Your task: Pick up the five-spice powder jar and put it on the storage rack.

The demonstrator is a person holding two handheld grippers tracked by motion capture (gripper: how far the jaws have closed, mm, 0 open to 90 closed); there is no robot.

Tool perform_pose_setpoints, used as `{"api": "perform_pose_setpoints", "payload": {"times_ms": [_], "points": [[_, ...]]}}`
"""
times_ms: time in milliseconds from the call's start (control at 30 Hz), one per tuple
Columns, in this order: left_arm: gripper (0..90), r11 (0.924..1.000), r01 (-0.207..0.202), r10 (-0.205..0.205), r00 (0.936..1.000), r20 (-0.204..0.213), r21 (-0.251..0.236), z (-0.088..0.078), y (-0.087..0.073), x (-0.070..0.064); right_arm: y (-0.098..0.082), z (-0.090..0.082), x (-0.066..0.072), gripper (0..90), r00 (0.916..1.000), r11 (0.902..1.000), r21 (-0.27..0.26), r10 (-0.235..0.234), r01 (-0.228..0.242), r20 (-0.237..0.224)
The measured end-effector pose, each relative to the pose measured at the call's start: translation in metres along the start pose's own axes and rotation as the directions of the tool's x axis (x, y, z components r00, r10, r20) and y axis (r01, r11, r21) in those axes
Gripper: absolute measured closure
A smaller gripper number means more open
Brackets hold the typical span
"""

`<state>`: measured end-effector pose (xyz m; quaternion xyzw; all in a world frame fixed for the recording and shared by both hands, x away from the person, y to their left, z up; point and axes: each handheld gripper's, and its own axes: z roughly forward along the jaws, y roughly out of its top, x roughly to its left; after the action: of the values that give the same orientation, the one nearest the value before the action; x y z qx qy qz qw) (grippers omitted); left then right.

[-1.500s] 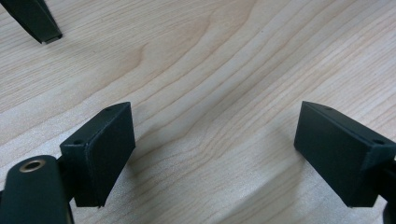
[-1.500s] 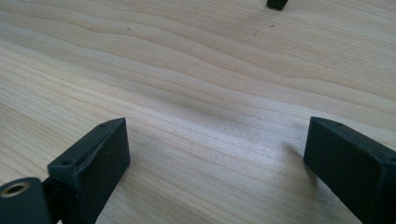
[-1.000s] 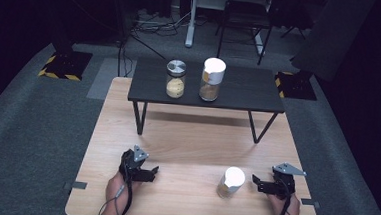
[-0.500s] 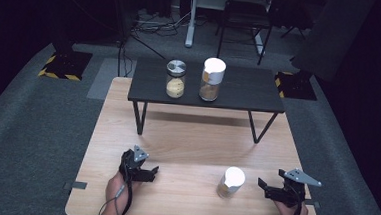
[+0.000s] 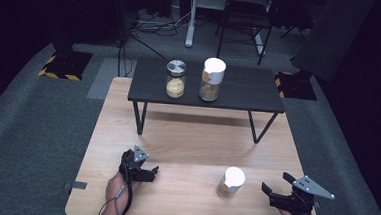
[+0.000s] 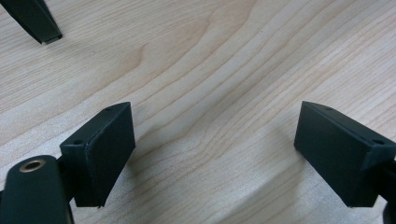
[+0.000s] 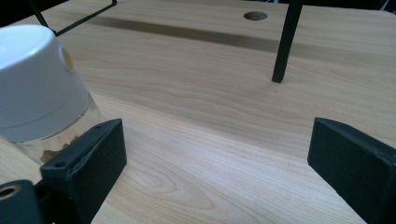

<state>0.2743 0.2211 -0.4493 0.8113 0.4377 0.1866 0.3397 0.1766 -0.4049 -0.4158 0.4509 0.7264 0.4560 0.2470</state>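
Light wooden table (image 5: 186, 137) – white-lidded jar (image 5: 231, 182), low black table (image 5: 207, 86) on it

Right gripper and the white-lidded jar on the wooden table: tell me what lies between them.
Nothing: in the high view, bare wooden table separates the right gripper from the white-lidded jar.

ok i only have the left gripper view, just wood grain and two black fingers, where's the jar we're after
Observer: The white-lidded jar stands on the wooden table, between the two grippers and nearer the right gripper.
Operator: is the right one holding it
Observer: No. In the right gripper view its fingers stand wide apart with bare wood between them; the jar sits off to their left, outside the gap.
Operator: anything else on the table
Observer: A low black table stands at the far end, carrying a silver-lidded jar and a second white-lidded jar.
Operator: and my gripper
Observer: The left gripper is open, low over the wood, apart from the near jar.
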Motion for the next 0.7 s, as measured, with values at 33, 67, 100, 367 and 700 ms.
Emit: {"api": "perform_pose_setpoints", "payload": {"times_ms": [33, 67, 100, 367, 700], "points": [[12.4, 1.0, 0.0, 0.0, 1.0, 0.0, 0.0, 0.0, 0.0, 0.0, 0.0, -0.001, 0.001, 4.2, 1.0, 1.0, -0.005, -0.002, 0.002, -0.001], [12.4, 1.0, 0.0, 0.0, 1.0, 0.0, 0.0, 0.0, 0.0, 0.0, 0.0, -0.003, 0.002, 4.2, 1.0, 0.9999, -0.01, -0.003, 0.003, -0.002], [12.4, 1.0, 0.0, 0.0, 1.0, 0.0, 0.0, 0.0, 0.0, 0.0, 0.0, -0.004, 0.002, 4.3, 1.0, 0.9999, -0.015, -0.007, 0.007, -0.003], [12.4, 1.0, -0.002, 0.002, 1.0, -0.002, -0.001, 0.0, 0.0, 0.0, 0.003, -0.011, 0.008, 4.2, 0.9995, 0.9988, -0.046, -0.015, 0.014, -0.029], [12.4, 1.0, 0.003, -0.003, 1.0, 0.003, 0.001, 0.0, 0.0, 0.001, 0.012, -0.013, 0.018, 4.2, 0.9966, 0.9977, -0.062, -0.031, 0.026, -0.076]]}}
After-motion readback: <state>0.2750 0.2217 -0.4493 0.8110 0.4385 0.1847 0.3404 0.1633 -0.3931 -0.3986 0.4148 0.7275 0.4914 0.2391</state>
